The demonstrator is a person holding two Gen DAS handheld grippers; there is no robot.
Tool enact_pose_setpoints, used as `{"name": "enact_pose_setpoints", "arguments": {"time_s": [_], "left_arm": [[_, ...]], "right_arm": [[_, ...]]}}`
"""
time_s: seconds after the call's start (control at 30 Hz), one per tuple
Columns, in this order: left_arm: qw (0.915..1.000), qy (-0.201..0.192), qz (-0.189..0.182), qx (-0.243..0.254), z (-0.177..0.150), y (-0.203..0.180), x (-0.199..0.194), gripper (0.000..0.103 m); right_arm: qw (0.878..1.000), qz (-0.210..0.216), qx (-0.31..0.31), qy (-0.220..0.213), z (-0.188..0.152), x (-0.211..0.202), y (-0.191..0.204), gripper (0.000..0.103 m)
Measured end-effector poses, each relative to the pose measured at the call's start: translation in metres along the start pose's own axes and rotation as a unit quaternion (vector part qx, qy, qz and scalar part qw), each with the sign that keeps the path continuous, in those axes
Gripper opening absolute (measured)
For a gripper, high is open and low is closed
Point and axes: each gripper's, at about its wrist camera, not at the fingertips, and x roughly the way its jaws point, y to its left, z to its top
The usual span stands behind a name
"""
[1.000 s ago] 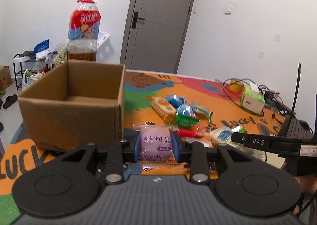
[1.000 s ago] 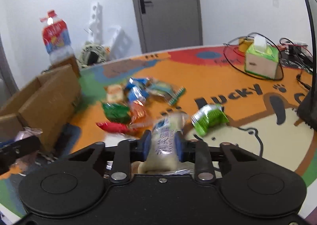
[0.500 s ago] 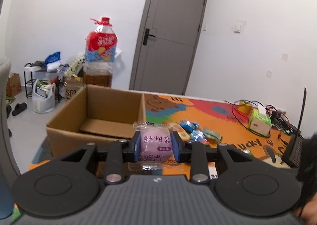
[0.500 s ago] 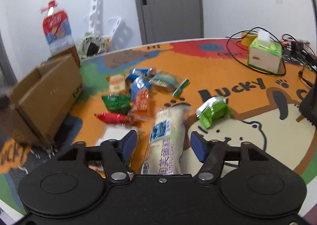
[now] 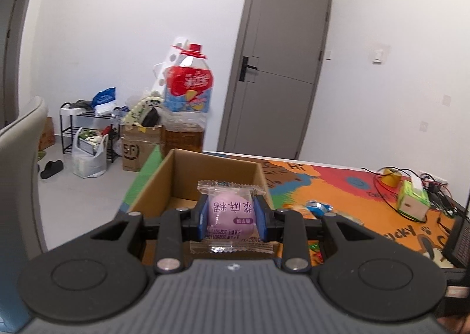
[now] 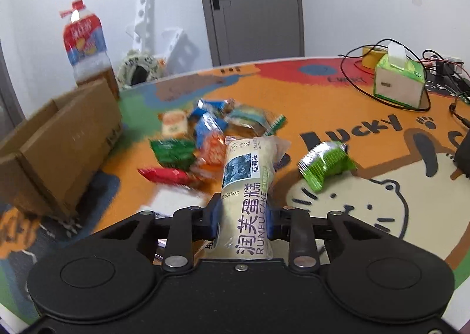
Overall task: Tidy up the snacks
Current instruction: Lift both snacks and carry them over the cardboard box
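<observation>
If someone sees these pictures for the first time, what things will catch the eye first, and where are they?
First, the pink wrapped snack pinched in the left gripper, in front of the open cardboard box. Next, the long cake packet clamped in the right gripper, whose jaws have just been closing on it. Behind it, a heap of colourful snack packets lies on the bright orange mat.
</observation>
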Motion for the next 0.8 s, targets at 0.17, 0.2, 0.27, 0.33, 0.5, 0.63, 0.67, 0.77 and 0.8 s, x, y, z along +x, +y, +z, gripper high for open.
{"name": "enact_pose_setpoints", "arguments": {"time_s": [0.17,0.2,0.27,0.33,0.5,0.63,0.67,0.77,0.8], "left_arm": [[0.9999,-0.009,0.013,0.002,0.008,0.013,0.004,0.031],[0.9999,-0.008,0.015,0.001,0.009,0.015,0.006,0.031],[0.9997,-0.009,0.021,0.003,0.013,0.019,0.011,0.031],[0.9997,-0.009,0.024,0.006,0.016,0.021,0.016,0.031],[0.9994,0.0,0.033,0.007,0.021,0.028,0.035,0.031],[0.9993,0.009,0.035,0.008,0.022,0.03,0.05,0.033],[0.9993,0.006,0.037,0.008,0.023,0.03,0.051,0.034],[0.9991,0.006,0.043,0.003,0.023,0.032,0.051,0.035],[0.9991,0.008,0.042,-0.001,0.023,0.033,0.052,0.035]], "right_arm": [[0.999,0.022,-0.009,-0.039,0.013,-0.013,0.015,0.029],[0.999,0.029,-0.009,-0.045,0.015,-0.014,0.017,0.029],[0.997,0.053,-0.003,-0.055,0.021,-0.015,0.023,0.029],[0.996,0.069,0.0,-0.061,0.025,-0.013,0.03,0.029],[0.991,0.113,-0.009,-0.068,0.035,-0.009,0.056,0.029],[0.987,0.138,-0.021,-0.075,0.046,-0.009,0.078,0.029],[0.986,0.145,-0.022,-0.077,0.049,-0.009,0.083,0.029],[0.984,0.156,-0.028,-0.078,0.056,-0.006,0.096,0.029],[0.984,0.159,-0.03,-0.078,0.058,-0.005,0.1,0.029]]}}
